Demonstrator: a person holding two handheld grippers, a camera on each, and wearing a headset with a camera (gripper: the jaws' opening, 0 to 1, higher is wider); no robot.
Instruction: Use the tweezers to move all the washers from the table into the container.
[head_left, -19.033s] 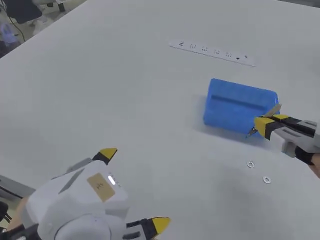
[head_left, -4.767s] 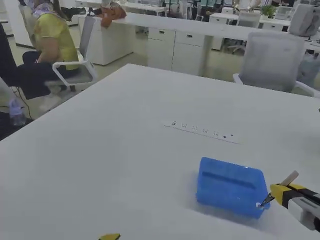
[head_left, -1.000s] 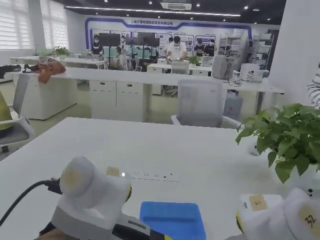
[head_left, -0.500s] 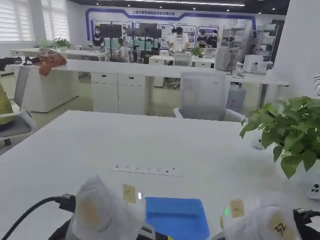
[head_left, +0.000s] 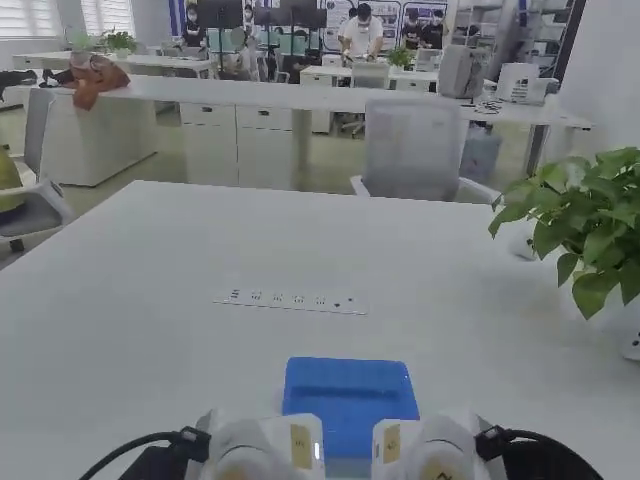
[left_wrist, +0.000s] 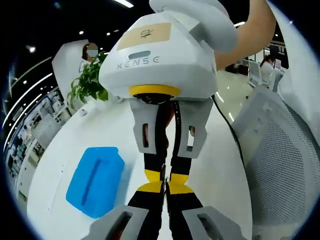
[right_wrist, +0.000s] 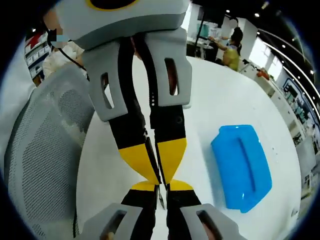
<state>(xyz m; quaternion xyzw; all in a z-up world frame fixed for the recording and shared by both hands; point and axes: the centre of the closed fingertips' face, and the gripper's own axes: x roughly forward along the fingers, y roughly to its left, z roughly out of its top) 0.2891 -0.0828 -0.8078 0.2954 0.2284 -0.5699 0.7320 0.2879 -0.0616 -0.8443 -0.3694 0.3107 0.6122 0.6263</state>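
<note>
The blue lidded container (head_left: 350, 395) sits on the white table, just beyond the two white gripper housings at the bottom edge of the head view. The grippers meet tip to tip beside the container (left_wrist: 95, 180) (right_wrist: 242, 165). My left gripper (left_wrist: 165, 187) is shut, with the right gripper (left_wrist: 165, 176) coming down against it from above. My right gripper (right_wrist: 161, 189) is shut on the thin metal tweezers (right_wrist: 161, 200), whose sliver shows between its yellow tips. The left gripper (right_wrist: 157, 167) points at it from above, jaws together.
A white power strip (head_left: 290, 299) lies beyond the container. A potted plant (head_left: 585, 230) stands at the table's right edge. A grey mesh chair (head_left: 415, 150) is behind the far edge, another mesh chair (left_wrist: 280, 150) close to the grippers. People work at distant desks.
The head camera has tipped downward, so more table and the whole container show. Both gripper housings have dropped to the bottom edge and drawn close side by side.
</note>
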